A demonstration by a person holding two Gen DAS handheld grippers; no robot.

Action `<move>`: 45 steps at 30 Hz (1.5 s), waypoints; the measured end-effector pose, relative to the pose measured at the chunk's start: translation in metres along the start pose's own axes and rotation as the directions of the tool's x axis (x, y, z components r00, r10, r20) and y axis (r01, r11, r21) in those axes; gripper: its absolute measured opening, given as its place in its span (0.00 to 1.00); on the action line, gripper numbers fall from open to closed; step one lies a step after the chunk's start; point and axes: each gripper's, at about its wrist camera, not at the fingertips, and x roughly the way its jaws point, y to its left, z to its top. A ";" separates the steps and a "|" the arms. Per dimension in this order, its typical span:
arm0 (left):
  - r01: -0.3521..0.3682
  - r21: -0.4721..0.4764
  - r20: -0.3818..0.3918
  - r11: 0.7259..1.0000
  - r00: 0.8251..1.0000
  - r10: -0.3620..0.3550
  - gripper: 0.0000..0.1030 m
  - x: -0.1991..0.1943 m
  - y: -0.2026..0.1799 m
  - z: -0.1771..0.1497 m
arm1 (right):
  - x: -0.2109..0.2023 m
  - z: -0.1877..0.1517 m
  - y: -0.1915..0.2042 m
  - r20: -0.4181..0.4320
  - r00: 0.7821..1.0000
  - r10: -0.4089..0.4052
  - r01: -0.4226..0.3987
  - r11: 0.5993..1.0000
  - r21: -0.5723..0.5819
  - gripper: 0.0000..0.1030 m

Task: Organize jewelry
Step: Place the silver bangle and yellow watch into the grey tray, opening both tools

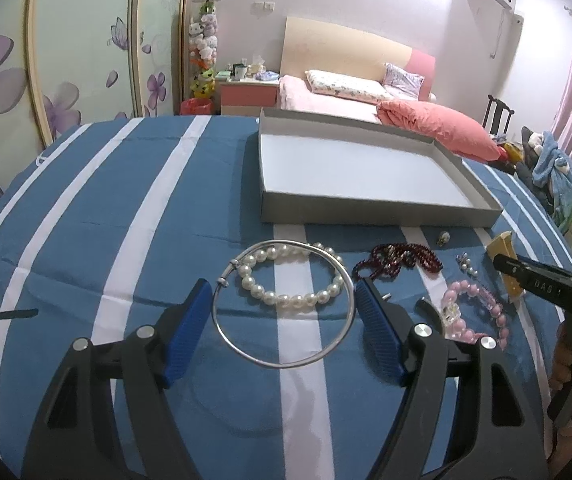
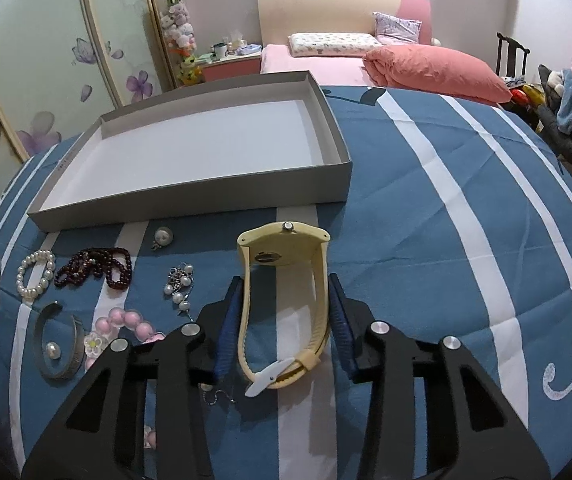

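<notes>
With its jaws gaping wide, the left gripper [image 1: 281, 300] is straddling the silver bangle [image 1: 283, 304] lying on the striped cloth [image 1: 125, 208] short of the empty tray [image 1: 366, 212] (the pearl bracelet [image 1: 292, 278] is overlapping it and risking being dragged along), while the right gripper [image 2: 283, 320], likewise open, is bracketing the cream watch [image 2: 283, 300], whose springy strap is likely to squirm free.

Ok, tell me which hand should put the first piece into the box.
Right, probably. The right gripper has its fingers open close on both sides of the watch. The left gripper straddles the silver bangle, open much wider. The box lies just beyond both.
</notes>
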 end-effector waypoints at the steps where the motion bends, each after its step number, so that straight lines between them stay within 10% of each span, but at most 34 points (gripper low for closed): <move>1: 0.001 0.001 0.011 1.000 1.000 -0.001 0.70 -0.001 -0.001 0.001 | -0.002 0.001 0.002 0.012 1.000 0.002 -0.002 1.000 -0.002 0.40; 9: -0.001 0.029 0.144 1.000 0.990 -0.003 0.70 -0.020 -0.015 0.008 | -0.041 0.009 0.012 0.229 0.973 0.001 0.009 0.999 -0.040 0.40; 19: -0.030 0.081 0.311 0.996 0.950 0.003 0.70 -0.038 -0.039 0.026 | -0.083 0.020 0.025 0.513 0.858 0.007 0.033 0.997 -0.068 0.40; 32: -0.064 0.119 0.407 0.991 0.913 0.010 0.70 -0.019 -0.066 0.063 | -0.077 0.045 0.028 0.609 0.793 0.000 0.060 0.995 -0.077 0.41; 38: -0.064 0.110 0.392 0.992 0.920 0.016 0.70 0.009 -0.071 0.082 | -0.060 0.057 0.025 0.612 0.791 0.004 0.054 0.996 -0.077 0.41; 45: -0.059 0.101 0.330 0.993 0.944 0.023 0.70 0.052 -0.073 0.098 | -0.020 0.078 0.016 0.530 0.848 0.016 0.017 0.998 -0.057 0.41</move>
